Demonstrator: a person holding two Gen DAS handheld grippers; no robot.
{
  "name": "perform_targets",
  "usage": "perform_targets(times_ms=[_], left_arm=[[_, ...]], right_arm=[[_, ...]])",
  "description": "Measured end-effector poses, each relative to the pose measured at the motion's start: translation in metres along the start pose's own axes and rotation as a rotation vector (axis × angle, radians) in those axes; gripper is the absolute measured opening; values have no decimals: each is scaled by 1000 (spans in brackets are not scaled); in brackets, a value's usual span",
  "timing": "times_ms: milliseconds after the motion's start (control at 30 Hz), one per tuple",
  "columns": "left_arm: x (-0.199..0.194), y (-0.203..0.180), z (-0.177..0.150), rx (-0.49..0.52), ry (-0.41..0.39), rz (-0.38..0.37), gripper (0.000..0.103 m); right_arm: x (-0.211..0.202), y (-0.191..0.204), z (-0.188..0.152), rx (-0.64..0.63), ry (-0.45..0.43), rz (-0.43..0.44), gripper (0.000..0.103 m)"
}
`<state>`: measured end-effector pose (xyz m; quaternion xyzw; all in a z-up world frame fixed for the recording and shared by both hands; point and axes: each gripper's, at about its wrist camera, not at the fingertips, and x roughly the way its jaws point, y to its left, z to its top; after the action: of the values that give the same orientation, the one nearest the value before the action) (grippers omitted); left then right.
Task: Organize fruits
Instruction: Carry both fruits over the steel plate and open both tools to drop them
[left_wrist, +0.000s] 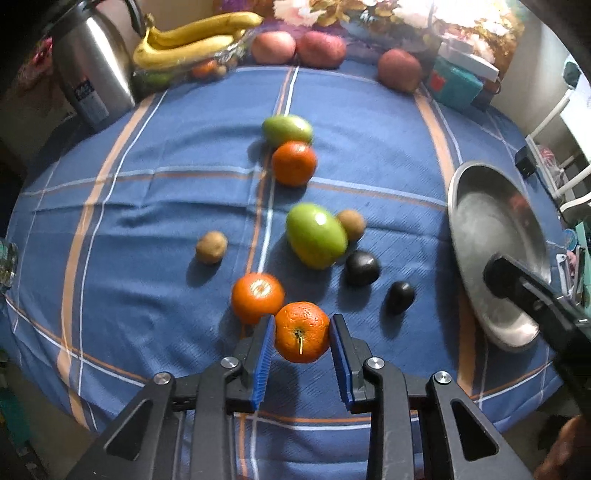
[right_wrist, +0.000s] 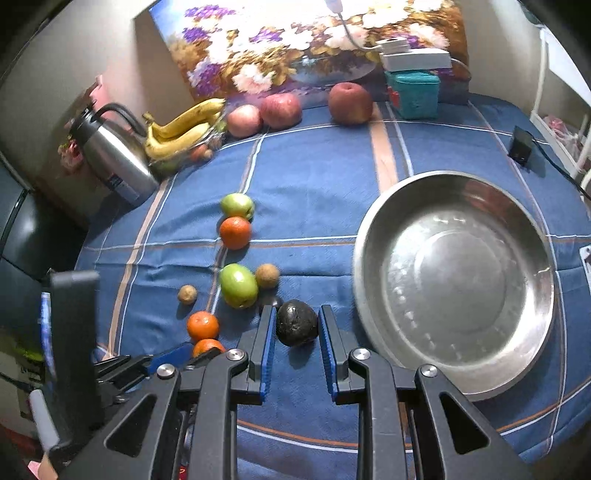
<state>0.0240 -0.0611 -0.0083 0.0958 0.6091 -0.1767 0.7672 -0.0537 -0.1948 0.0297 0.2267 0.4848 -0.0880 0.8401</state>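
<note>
Left gripper (left_wrist: 302, 332) closed on an orange (left_wrist: 302, 331), its blue pads pressed to both sides of the fruit, which appears raised above the blue checked tablecloth (left_wrist: 147, 206). Right gripper (right_wrist: 296, 325) closed around a dark avocado (right_wrist: 296, 322), the pads touching or nearly touching its sides; whether it is lifted cannot be told. Just right of that gripper stands a steel bowl (right_wrist: 373, 258), nothing in it, its far rim near the right edge of the table. Loose fruit lies in a band down the table's middle: a second orange (left_wrist: 258, 297) just beside the held one, a large green mango (left_wrist: 317, 236) touching a kiwi (left_wrist: 351, 224), another kiwi (left_wrist: 211, 246) apart to the left, a second avocado (left_wrist: 362, 268), and farther back a small green mango (left_wrist: 287, 129) touching a third orange (left_wrist: 294, 162). Bare cloth lies between the fruit band and the bowl, and more to the left. Along the back edge stand a steel kettle (right_wrist: 114, 155), bananas (right_wrist: 181, 129), and three apples (right_wrist: 280, 110).
</note>
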Motion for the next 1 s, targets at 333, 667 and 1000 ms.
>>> perform_targets(times_ms=[333,667,1000], left_arm=[[-6,-64,35,59,-55,-34,32],[14,-135,59,160,-56,-72,32],[38,-171,71,214,-36,-74,33]], right_arm=[[7,-60,17,150,3,-157,24],[16,-127,40,297,12,-281,24],[17,-179,45,392,28,-345,24]])
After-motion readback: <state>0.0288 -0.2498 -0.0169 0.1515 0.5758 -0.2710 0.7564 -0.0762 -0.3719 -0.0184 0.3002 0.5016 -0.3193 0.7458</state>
